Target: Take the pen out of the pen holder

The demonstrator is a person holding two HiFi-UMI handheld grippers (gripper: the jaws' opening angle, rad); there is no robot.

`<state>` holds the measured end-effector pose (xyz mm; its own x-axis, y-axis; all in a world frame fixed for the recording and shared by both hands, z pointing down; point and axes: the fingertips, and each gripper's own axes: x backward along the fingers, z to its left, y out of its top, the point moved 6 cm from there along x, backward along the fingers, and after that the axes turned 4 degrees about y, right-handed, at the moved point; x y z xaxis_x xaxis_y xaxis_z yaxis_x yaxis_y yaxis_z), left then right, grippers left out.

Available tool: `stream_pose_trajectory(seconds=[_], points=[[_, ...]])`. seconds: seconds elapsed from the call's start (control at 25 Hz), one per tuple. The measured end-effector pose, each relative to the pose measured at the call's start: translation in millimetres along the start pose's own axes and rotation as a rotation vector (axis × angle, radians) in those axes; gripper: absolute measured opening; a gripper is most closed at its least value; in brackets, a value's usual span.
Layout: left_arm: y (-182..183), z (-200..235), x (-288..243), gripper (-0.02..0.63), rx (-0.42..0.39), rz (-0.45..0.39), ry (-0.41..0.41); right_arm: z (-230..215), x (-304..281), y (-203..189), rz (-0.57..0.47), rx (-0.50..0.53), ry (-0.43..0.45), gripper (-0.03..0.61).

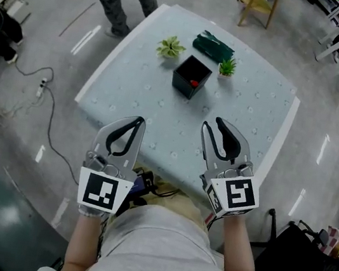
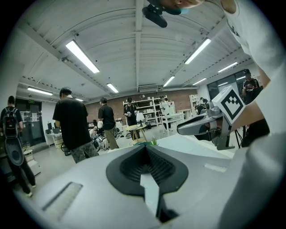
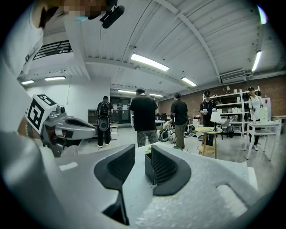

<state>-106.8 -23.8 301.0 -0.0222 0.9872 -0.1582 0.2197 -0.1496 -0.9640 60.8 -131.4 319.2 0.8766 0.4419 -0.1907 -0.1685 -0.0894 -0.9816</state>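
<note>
My right gripper (image 1: pixel 212 123) hovers with jaws apart, sighted on the black pen holder (image 1: pixel 191 76) on the table (image 1: pixel 250 113), where a red tip I take for the pen (image 1: pixel 193 83) sits inside, while my left gripper (image 1: pixel 138 121) hangs pinched together, empty.

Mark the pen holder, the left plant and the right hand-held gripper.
pen holder (image 1: pixel 181 86): head view, near wall.
left plant (image 1: pixel 170 47): head view, leaves.
right hand-held gripper (image 1: pixel 212 122): head view, between its fingertips.

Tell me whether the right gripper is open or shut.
Open. The right gripper shows its jaws apart in its own view, gripping nothing.
</note>
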Motion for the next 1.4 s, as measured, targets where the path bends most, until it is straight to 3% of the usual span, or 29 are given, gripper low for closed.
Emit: stream_pose_trajectory(seconds=[0.6, 1.4], points=[[-16.3, 43.0, -40.4, 0.017, -0.007, 0.040, -0.039, -23.6, -70.0, -20.1, 0.077, -0.022, -0.040, 0.112], [-36.8, 69.5, -66.4, 0.018, 0.002, 0.088, -0.088, -46.8, -133.6, -64.0, 0.189, -0.026, -0.092, 0.112]])
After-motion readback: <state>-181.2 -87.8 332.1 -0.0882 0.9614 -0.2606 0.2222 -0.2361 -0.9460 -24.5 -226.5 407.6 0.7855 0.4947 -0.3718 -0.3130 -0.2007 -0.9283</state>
